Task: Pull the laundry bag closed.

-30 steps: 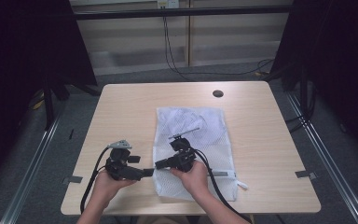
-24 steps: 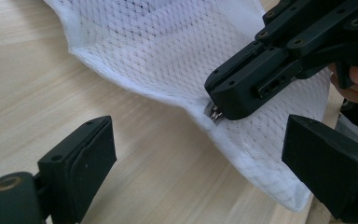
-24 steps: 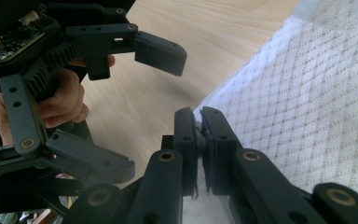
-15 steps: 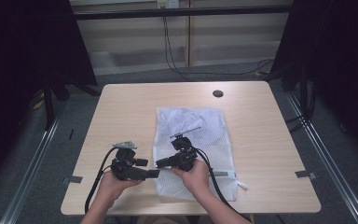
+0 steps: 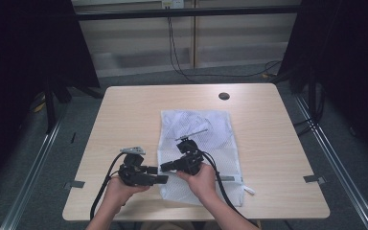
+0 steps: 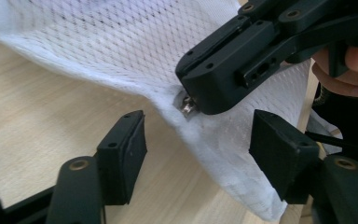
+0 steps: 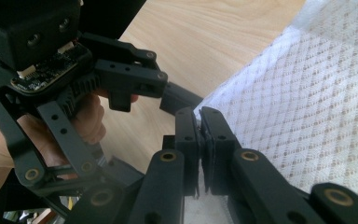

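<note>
Right tongs (image 7: pixel 199 140) cover the mesh bag (image 7: pixel 307 116) edge pinched between the jaws; small metal piece (image 6: pixel 187 103) half hidden under them, too little shown to identify. Bag's near edge hidden by right hand (image 5: pixel 201 179). Forearms cut off at the high view's bottom edge.

1 white mesh bag (image 5: pixel 199 143), 1 table (image 5: pixel 124 120), 2 hand-held grippers: left (image 5: pixel 163 179), right (image 5: pixel 165 167).

A lab-like recording bay: a bare wooden table (image 5: pixel 124 115) ringed by black curtains (image 5: pixel 24 57) and floor rails (image 5: pixel 33 163).
</note>
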Motion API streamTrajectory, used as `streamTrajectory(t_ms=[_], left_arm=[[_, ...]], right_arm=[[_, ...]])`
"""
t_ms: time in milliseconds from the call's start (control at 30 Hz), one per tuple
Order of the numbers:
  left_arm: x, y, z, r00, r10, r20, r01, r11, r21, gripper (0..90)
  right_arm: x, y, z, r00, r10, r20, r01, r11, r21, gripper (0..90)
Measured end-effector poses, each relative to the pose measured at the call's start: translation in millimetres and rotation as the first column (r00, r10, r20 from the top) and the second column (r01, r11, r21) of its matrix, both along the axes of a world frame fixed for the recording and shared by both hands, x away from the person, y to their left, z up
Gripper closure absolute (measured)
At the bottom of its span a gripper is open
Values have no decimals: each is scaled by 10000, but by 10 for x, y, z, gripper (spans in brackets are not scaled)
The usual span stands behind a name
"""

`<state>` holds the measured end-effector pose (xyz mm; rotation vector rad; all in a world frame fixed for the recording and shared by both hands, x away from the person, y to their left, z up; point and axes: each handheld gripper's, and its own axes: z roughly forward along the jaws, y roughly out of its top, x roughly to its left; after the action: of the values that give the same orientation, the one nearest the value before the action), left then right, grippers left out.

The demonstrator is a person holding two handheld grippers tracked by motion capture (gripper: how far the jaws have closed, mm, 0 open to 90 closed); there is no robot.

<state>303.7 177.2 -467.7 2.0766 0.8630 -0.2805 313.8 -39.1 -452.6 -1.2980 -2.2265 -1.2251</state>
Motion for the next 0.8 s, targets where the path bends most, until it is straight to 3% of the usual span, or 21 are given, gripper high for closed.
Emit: streamTrajectory(t_ms=[100, 333, 567, 800], left_arm=[[-10, -45, -15, 9997, -91, -218, 87, 9998, -195, 457], [4, -67, -39, 9989, -40, -463, 34, 9999, -135, 555], [18, -82, -59, 9961, 117, -873, -146, 9994, -327, 597], [20, -101, -68, 9963, 167, -843, -185, 9996, -208, 629]], right_arm=[[-3, 4, 2, 10000, 23, -5, -23, 10000, -23, 860], [-4, 5, 2, 10000, 84, 53, -84, 10000, -41, 860], [-3, -3, 10, 10000, 53, 49, -53, 10000, -2, 860], [-3, -4, 24, 10000, 58, 73, -58, 10000, 20, 861]])
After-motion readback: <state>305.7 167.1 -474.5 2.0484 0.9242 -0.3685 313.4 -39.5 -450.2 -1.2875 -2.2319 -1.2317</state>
